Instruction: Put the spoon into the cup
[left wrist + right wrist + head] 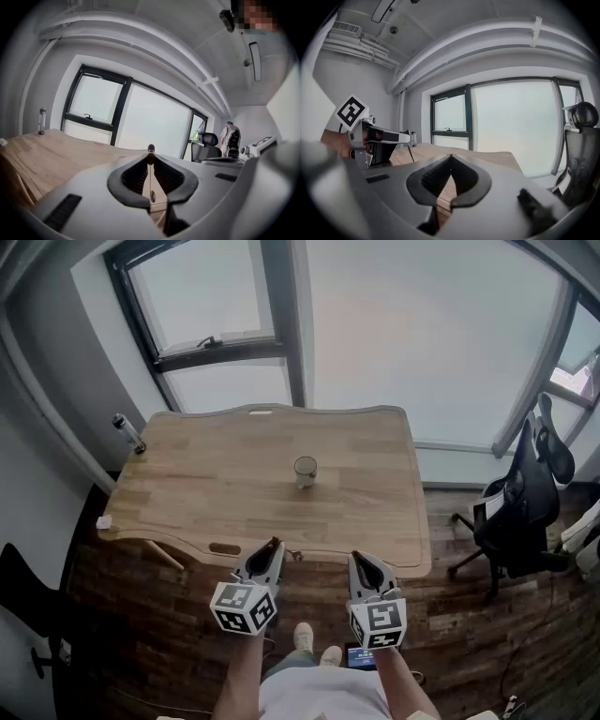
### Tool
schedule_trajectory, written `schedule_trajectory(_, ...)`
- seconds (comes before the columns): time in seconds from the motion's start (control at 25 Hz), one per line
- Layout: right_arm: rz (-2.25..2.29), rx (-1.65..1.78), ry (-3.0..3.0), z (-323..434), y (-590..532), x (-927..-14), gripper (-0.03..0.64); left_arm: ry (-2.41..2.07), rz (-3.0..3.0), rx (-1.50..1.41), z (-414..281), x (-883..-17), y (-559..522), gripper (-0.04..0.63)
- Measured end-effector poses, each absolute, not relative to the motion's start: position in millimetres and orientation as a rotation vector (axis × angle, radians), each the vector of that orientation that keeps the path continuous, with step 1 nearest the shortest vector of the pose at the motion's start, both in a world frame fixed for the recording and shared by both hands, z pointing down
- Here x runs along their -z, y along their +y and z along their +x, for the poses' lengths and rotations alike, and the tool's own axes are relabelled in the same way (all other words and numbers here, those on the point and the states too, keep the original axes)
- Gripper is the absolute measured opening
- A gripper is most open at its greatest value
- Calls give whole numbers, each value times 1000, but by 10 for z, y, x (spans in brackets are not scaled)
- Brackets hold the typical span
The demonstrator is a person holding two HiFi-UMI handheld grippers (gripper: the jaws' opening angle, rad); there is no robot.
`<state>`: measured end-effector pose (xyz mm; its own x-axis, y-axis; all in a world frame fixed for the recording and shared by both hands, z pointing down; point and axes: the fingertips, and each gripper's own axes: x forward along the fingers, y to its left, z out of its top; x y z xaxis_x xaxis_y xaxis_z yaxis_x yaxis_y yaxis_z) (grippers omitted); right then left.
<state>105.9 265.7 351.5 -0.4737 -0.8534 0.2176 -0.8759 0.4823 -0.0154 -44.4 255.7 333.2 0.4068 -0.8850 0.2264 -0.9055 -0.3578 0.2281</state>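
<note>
spoon [150, 149] pinched in left tongs [150, 160], bowl mostly hidden beneath them.

I find no words, numbers or brand names I can read, only coded black-and-white square markers [243, 607] on the left gripper [274, 544] and right gripper [357, 559].

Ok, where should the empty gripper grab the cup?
Grip the cup round its side wall, low down, coming from the right with the right gripper. It stands upright with its mouth open upward, so a side hold probably leaves the top free for the spoon in the left gripper.
</note>
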Motion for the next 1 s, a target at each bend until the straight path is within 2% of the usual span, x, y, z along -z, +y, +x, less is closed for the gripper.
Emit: schedule_trajectory(1.0, 1492, -221, -2564, 1037, 2662, -3596, 32, -1624, 2343, -129, -560, -3384, 2622, 49)
